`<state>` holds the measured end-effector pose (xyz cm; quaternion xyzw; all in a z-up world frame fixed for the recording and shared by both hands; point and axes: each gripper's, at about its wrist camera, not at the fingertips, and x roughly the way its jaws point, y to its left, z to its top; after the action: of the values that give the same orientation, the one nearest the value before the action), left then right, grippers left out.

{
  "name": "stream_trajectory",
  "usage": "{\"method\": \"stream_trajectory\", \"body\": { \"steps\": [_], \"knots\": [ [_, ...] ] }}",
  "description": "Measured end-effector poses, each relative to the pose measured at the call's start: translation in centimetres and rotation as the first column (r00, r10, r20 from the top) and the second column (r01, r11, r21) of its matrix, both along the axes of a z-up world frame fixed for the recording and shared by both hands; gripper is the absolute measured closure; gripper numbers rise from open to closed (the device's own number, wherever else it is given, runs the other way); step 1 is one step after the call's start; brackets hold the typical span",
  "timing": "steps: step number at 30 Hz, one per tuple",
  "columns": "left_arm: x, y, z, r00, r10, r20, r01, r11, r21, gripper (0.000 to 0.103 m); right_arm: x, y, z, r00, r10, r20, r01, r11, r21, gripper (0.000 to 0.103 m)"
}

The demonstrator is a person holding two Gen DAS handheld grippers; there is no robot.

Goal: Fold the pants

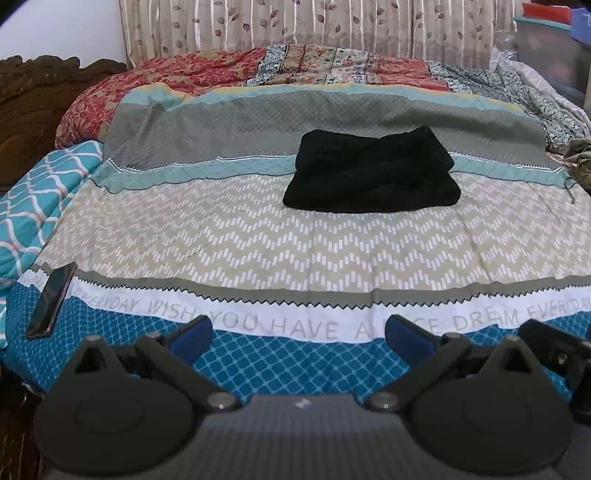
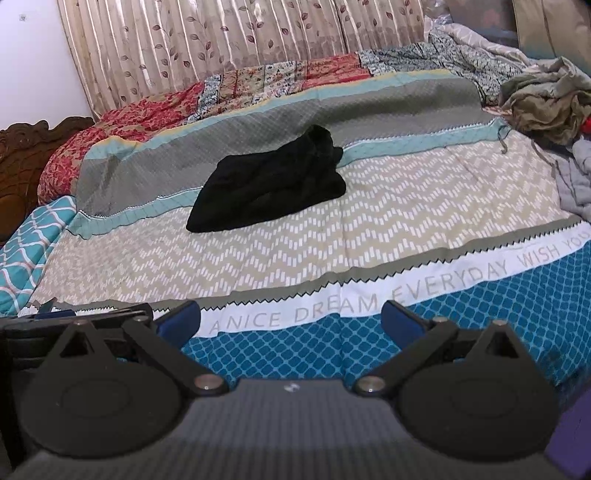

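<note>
Black pants [image 1: 373, 173] lie folded into a compact bundle on the patterned bedspread [image 1: 258, 243], around the middle of the bed. They also show in the right wrist view [image 2: 269, 182], left of centre. My left gripper [image 1: 298, 338] is open and empty, held back over the near blue edge of the bedspread, well short of the pants. My right gripper [image 2: 291, 320] is open and empty too, also back at the near edge. Part of the right gripper shows at the right edge of the left wrist view [image 1: 554, 343].
A dark phone [image 1: 51, 301] lies at the near left of the bed. A pile of loose clothes [image 2: 550, 107] sits at the far right. A carved wooden headboard [image 1: 33, 107] is on the left, curtains [image 1: 295, 26] behind, storage boxes [image 1: 550, 55] far right.
</note>
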<state>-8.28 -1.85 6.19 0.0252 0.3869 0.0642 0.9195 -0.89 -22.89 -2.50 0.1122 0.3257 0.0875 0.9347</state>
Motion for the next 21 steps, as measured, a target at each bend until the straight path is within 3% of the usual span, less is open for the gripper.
{"method": "stream_trajectory", "body": {
  "steps": [21],
  "knots": [
    [0.3,0.4,-1.4,1.000,-0.013,-0.027,0.015,0.999,0.042,0.000,0.7,0.4,-1.2,0.996,-0.046,-0.073,0.040,0.996,-0.076,0.000]
  ]
}}
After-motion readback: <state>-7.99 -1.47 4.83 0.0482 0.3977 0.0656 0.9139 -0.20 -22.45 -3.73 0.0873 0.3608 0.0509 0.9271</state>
